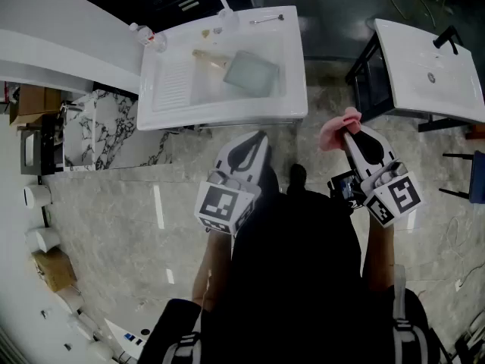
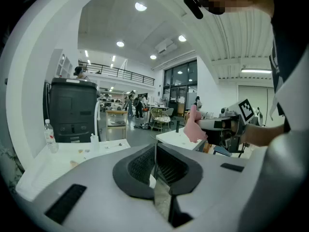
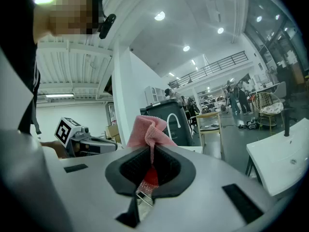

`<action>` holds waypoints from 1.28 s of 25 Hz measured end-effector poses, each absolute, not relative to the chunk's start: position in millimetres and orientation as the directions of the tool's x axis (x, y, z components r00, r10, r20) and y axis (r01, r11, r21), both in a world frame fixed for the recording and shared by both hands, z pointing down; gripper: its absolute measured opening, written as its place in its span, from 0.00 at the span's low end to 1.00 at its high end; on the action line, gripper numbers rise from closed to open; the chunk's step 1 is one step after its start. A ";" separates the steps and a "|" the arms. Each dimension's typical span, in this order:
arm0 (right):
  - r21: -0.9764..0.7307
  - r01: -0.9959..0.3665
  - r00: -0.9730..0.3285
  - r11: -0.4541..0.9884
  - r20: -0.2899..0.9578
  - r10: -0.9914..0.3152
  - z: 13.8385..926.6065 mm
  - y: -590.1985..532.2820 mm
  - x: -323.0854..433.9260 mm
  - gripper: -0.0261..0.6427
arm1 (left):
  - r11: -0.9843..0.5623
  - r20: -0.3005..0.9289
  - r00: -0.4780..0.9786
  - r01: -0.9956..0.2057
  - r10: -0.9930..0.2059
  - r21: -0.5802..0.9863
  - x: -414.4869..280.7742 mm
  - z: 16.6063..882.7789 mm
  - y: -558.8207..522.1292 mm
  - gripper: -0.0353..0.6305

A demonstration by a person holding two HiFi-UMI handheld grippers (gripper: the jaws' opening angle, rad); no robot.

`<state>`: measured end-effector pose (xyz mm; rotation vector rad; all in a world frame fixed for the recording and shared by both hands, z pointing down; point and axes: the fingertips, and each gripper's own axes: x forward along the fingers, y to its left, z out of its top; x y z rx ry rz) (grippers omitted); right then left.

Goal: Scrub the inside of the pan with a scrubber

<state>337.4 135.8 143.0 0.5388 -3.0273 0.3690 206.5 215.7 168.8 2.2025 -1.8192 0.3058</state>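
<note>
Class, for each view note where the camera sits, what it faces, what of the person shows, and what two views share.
Head view: head-mounted, facing down at the sink; left gripper, right gripper, torso show.
Left gripper view: on that gripper, facing the hall; forearm shows.
Right gripper view: likewise; torso shows.
All share the pink scrubber.

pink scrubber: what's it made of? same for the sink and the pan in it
Pink scrubber: soft knit or mesh cloth, matte; it folds and shows a dotted weave where the right gripper pinches it. Sink: white, smooth, probably ceramic or plastic. Pan: dull grey, possibly metal; too small to tell.
</note>
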 end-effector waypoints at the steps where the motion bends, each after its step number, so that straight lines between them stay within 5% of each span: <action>1: -0.226 -0.345 -0.939 0.911 0.086 -0.334 143.3 136.5 337.0 0.09 | -0.176 0.322 0.189 -0.982 -0.928 0.069 205.5 168.0 216.2 0.11; 17: -0.257 -0.258 -0.964 0.931 0.012 -0.264 138.0 134.5 316.2 0.09 | -0.117 0.329 0.128 -0.992 -0.936 0.053 191.4 172.3 222.3 0.11; 32: -0.288 -0.317 -0.948 0.904 0.101 -0.301 167.4 117.0 256.9 0.10 | -0.165 0.378 0.186 -0.982 -0.907 0.086 135.6 200.9 199.7 0.11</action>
